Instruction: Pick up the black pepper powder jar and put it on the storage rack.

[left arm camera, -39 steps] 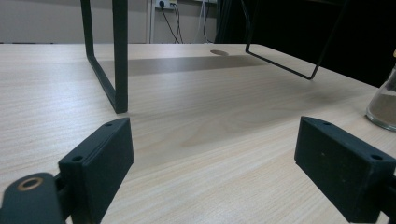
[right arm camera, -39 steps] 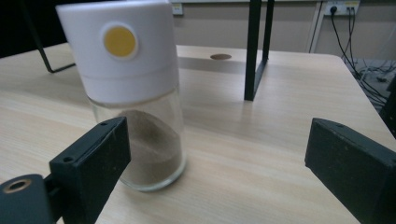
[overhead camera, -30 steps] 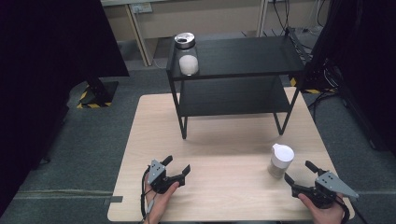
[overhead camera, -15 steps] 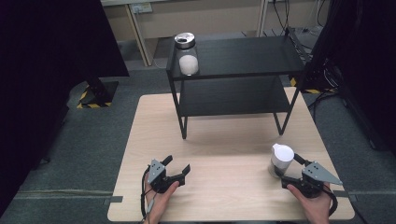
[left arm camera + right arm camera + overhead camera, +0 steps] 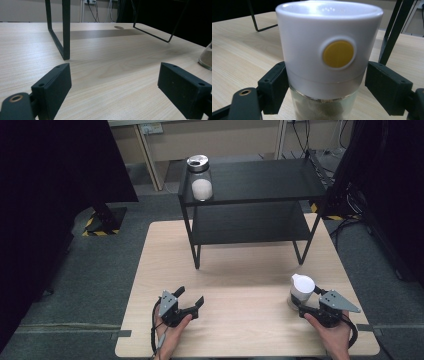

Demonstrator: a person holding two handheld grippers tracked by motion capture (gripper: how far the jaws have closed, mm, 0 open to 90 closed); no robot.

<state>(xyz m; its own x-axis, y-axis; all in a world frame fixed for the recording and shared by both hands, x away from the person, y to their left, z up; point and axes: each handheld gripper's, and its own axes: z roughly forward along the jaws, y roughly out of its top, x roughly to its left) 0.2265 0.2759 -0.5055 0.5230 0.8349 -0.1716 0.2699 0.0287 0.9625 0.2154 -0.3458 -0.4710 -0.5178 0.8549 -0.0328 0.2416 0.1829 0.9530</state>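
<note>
Now the right gripper sits near the table's front right corner with a white-capped glass jar standing upright between its jaws. Its jaws have just been closing around the jar. In the right gripper view the left pad touches the jar's wall just below the white cap, while the right pad stands a sliver off the cap; whether it presses I cannot tell. The cap carries a round yellow button facing the camera, and brownish contents show through the glass below.

The left gripper rests near the front edge, left of the middle, well apart from the jar, its jaws spread wide with nothing but bare tabletop between them.

Farther back, a black two-tier shelf stands along the table's far edge. On its top tier, at the left corner, stands a second jar with a metal lid.
</note>
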